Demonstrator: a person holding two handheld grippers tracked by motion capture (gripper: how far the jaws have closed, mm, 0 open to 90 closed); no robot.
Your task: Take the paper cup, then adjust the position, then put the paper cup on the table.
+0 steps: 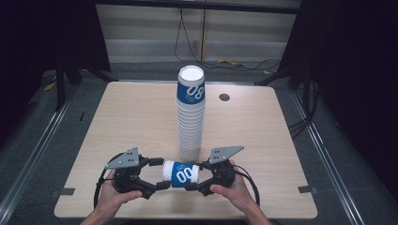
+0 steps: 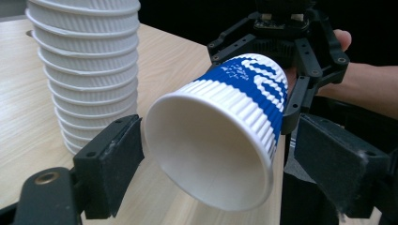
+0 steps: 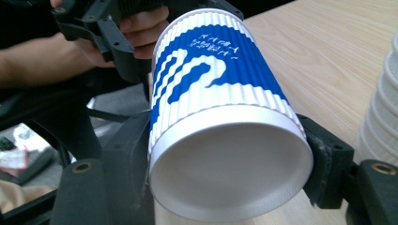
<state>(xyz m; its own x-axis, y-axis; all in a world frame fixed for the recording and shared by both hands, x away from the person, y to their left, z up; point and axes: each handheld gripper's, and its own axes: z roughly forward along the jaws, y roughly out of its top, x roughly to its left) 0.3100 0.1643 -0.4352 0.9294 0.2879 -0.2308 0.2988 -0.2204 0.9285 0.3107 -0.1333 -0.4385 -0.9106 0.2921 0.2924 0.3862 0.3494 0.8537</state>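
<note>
A: Item one, your right gripper (image 1: 196, 177)?

B: Its jaws are clamped on the base end of the blue-and-white paper cup (image 1: 180, 172). In the right gripper view the cup (image 3: 220, 117) sits squeezed between both pads, its closed bottom facing the camera.

A: Item two, your left gripper (image 1: 160, 173)?

B: Jaws spread wide, one on each side of the cup's open rim. In the left gripper view the cup (image 2: 225, 136) hangs between the pads; the left pad is just beside the rim, the right one apart from it.

A: Item three, the cup's place?

B: Lying on its side above the table (image 1: 117, 122) near your edge, between your two hands, mouth toward your left.

A: Item four?

B: A tall stack of cups (image 1: 190, 115), upright mid-table, just behind the held cup.
</note>
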